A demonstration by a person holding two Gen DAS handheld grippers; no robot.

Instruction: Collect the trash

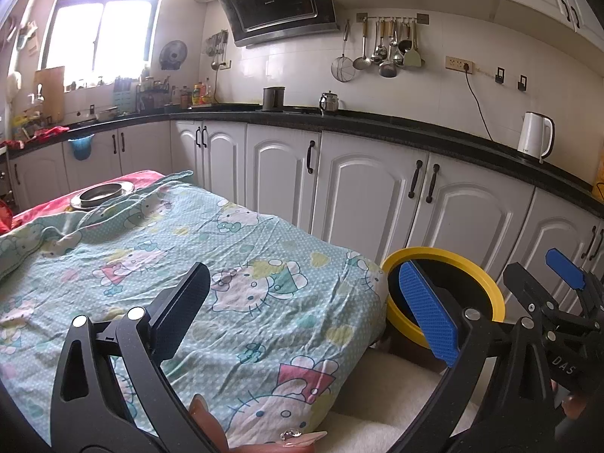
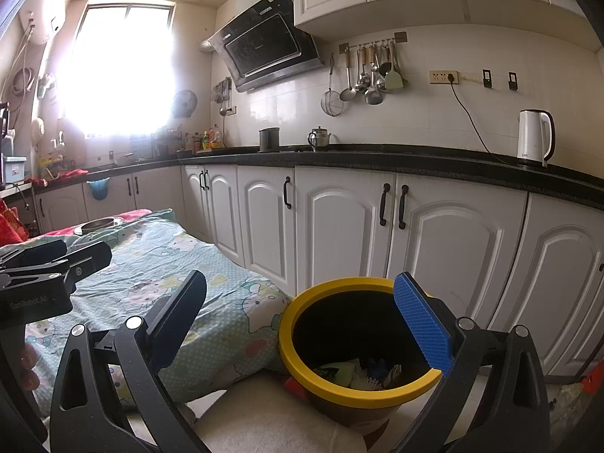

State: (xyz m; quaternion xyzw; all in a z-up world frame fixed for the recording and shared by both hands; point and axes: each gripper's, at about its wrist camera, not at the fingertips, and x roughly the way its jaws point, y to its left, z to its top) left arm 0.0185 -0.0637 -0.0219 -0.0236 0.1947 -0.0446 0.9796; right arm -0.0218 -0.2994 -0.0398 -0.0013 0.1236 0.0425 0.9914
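Beside the yellow-rimmed bin (image 2: 358,343) we hold both claws spread wide, and neither of them pinches anything. Our right gripper (image 2: 302,324) hangs just above the bin's mouth, with its blue pad over the right part of the rim. Our left gripper (image 1: 302,313) hovers to the left of the bin, over the near corner of the patterned cloth (image 1: 188,264) that covers the table.

The trash (image 2: 358,373) lies already at the bottom of the bin: some wrappers and crumpled pieces (we cannot tell exactly what they are). On the cloth left of the bin we see no loose piece. So we judge that a drop is just finished, or that the collecting is near its end. The next move calls for a search: we should turn the claws away from the bin and look along the cloth, and also on the floor around the bin's foot, for anything left.

For moving, the cloth's edge falls right next to the bin on its left side, so a low swing could catch the fabric. Behind the bin the white cabinets (image 2: 339,226) stand near, with handles sticking out. The free room is above the bin and leftward over the cloth. Much farther left from the bin, at the cloth's far end, a metal dish (image 1: 102,192) sits.
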